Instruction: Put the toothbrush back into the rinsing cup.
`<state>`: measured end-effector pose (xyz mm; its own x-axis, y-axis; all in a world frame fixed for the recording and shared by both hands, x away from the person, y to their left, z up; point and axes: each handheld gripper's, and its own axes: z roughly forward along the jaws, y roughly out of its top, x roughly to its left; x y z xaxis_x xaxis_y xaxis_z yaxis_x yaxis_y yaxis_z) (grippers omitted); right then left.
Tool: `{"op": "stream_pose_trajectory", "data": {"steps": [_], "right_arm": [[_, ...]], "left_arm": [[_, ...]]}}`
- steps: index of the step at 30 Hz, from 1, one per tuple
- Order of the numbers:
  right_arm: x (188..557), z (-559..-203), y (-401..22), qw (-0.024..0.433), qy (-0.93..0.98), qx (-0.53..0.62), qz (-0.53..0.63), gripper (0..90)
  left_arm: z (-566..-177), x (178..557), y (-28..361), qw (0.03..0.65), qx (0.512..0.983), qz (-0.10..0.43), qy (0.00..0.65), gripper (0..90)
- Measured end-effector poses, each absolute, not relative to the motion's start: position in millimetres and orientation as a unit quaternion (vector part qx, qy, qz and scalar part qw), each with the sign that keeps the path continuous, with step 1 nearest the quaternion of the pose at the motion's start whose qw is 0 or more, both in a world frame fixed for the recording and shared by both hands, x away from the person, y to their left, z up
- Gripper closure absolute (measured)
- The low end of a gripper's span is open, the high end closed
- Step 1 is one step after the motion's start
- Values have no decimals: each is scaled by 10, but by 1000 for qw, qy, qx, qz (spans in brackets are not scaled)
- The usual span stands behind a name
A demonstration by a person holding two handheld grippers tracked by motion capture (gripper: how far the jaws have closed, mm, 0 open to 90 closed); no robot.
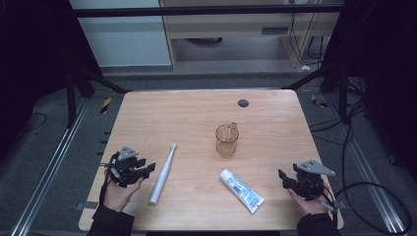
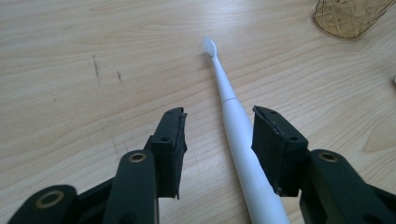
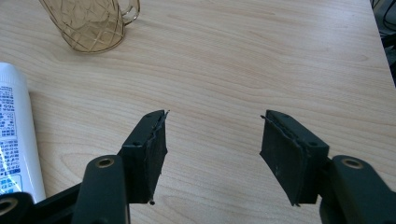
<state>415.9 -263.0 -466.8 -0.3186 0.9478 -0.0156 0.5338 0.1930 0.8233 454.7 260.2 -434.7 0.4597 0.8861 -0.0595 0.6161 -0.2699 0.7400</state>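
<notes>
Both tools (image 2: 218,135) (image 3: 212,140) agape, toothbrush (image 2: 233,126) handle end cut off beneath left.

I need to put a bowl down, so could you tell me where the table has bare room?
Free: the far left quarter beyond the toothbrush, and the right side between cup and table edge. Crowded: the near middle, around the toothpaste.

The left hand (image 1: 118,192) came in from the lower left, holding the left gripper (image 1: 147,168) low, pointed to the right, its fingers (image 2: 170,140) parted, pressing on nothing. The right hand (image 1: 307,201) came in at the lower right, its right gripper (image 1: 281,177) pointed left, fingers (image 3: 149,144) spread wide, nothing between them.
</notes>
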Motion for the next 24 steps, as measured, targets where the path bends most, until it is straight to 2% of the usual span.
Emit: {"op": "stream_pose_trajectory", "data": {"steps": [24], "right_arm": [[4182,-4686,-2630,270,724,515,371,397]], "left_arm": [[-4244,4854,2333,338,800,173,465,489]]}}
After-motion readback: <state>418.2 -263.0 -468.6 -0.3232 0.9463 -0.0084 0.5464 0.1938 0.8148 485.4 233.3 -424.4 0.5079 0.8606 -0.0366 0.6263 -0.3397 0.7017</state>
